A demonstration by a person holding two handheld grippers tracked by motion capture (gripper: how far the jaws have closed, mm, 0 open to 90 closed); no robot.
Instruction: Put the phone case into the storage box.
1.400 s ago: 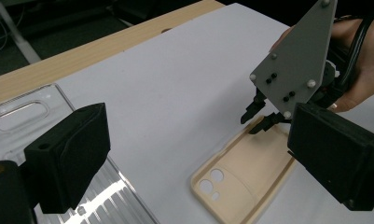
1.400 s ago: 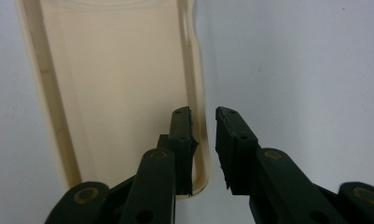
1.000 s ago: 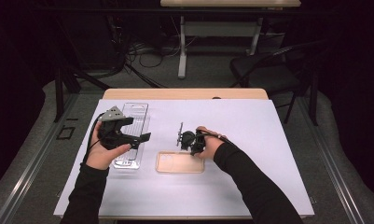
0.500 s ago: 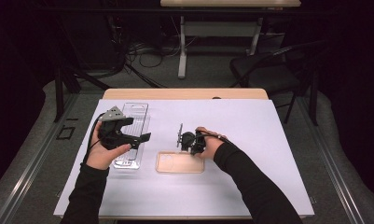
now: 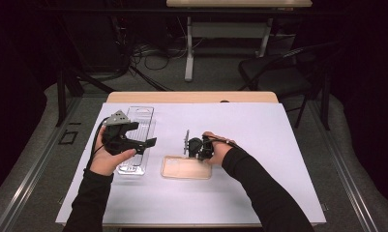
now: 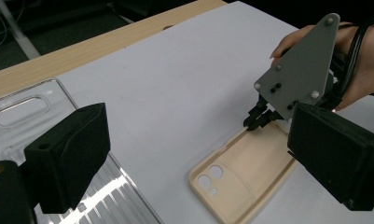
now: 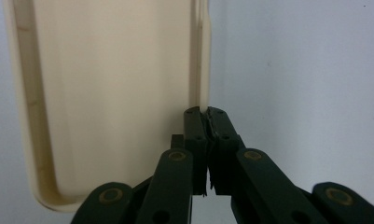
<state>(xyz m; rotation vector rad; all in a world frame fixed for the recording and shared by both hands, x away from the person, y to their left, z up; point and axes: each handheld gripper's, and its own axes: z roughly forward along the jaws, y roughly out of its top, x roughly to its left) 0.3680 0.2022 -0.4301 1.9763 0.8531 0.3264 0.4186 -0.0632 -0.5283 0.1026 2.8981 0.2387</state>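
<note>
A cream, unpatterned phone case (image 6: 243, 172) is seen, paler along its rim. A clear, colourless plastic tray (image 5: 135, 140) is marked by fine parallel ribs with bright glints. Both the left gripper (image 5: 133, 140) and the right gripper (image 7: 205, 116) are black; brass-coloured pivot pins are noted on the right, and a grey plate. The table (image 5: 278, 125) is covered in pale lilac-white, edged in light wood.

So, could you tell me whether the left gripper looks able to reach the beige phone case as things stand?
Probably yes. The left gripper is open above the clear tray, and bare white table lies between it and the phone case. The right gripper already pinches the case's far rim.
</note>
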